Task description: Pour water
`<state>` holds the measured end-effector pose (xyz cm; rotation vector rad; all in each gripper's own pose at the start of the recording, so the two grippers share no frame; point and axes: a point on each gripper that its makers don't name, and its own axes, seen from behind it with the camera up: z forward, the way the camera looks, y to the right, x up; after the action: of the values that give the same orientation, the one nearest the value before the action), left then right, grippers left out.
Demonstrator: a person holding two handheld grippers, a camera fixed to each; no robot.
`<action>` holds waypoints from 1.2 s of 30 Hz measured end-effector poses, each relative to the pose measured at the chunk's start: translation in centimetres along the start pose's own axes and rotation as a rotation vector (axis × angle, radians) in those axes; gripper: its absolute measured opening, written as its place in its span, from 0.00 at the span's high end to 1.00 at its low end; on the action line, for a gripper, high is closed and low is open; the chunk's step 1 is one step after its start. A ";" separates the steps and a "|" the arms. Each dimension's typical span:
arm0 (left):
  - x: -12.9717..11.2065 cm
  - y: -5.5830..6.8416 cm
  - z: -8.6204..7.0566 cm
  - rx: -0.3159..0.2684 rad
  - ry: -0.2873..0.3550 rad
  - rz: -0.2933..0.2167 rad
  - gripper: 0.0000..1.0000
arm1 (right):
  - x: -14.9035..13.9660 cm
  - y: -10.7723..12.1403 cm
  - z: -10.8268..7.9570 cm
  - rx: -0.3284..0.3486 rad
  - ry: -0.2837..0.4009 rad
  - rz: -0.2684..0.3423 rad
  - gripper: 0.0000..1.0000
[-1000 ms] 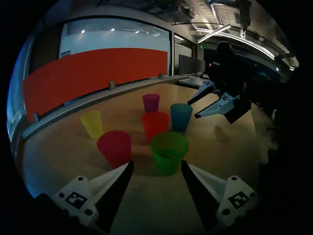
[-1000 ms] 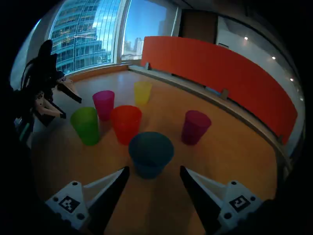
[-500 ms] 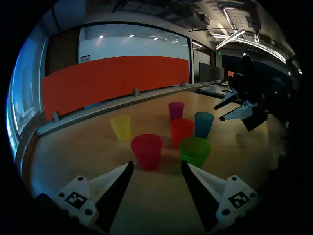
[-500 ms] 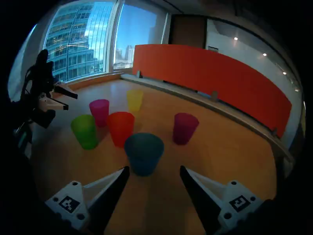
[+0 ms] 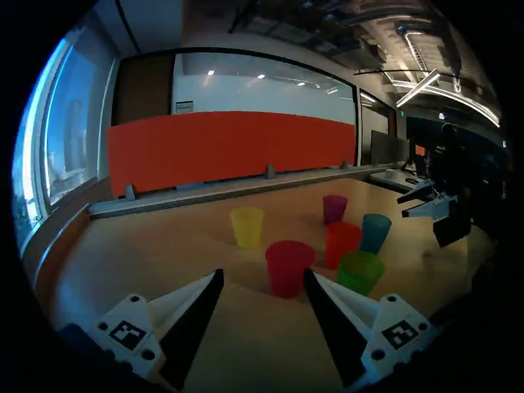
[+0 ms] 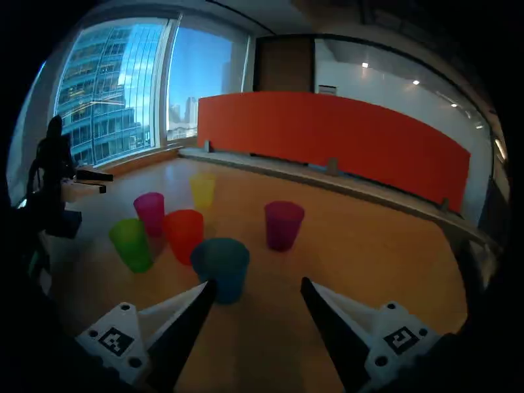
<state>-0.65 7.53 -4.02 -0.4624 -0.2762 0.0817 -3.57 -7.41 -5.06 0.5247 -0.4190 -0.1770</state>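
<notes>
Several plastic cups stand upright on a wooden table [image 5: 157, 262]. In the left gripper view my left gripper [image 5: 262, 272] is open and empty, with the red cup [image 5: 288, 267] just past its fingertips. Behind it are the yellow cup [image 5: 247, 226], orange cup [image 5: 342, 243], green cup [image 5: 359, 272], teal cup [image 5: 374, 232] and purple cup [image 5: 335, 208]. In the right gripper view my right gripper [image 6: 257, 281] is open and empty, the teal cup [image 6: 221, 267] just ahead to its left. The purple cup [image 6: 283, 224] stands apart. I cannot tell which cups hold water.
An orange partition [image 5: 229, 144] runs along the table's far edge. Large windows [image 6: 118, 92] lie to the left in the right gripper view. The right gripper [image 5: 403, 207] hangs beyond the cups at the far right; the left gripper [image 6: 108, 183] hangs at the far left.
Both grippers have drawn back from the cups, which look smaller. In the left gripper view the group slid right, from the green cup to the red one. In the right gripper view it slid left.
</notes>
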 end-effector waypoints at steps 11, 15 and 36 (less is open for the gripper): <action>1.7 -2.0 0.0 0.096 0.058 -0.017 0.10 | 3.2 1.8 0.1 -0.077 0.098 0.058 0.00; 2.4 -2.6 0.2 0.126 0.080 -0.023 0.10 | 4.4 2.2 0.3 -0.103 0.136 0.074 0.00; 6.2 -5.1 0.0 0.255 0.203 -0.078 0.10 | 8.5 6.8 -0.9 -0.385 0.317 0.114 0.00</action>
<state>5.39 3.79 -0.21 -0.2033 -0.0816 -0.0070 4.89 -3.49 0.73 0.1440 -0.0991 -0.0594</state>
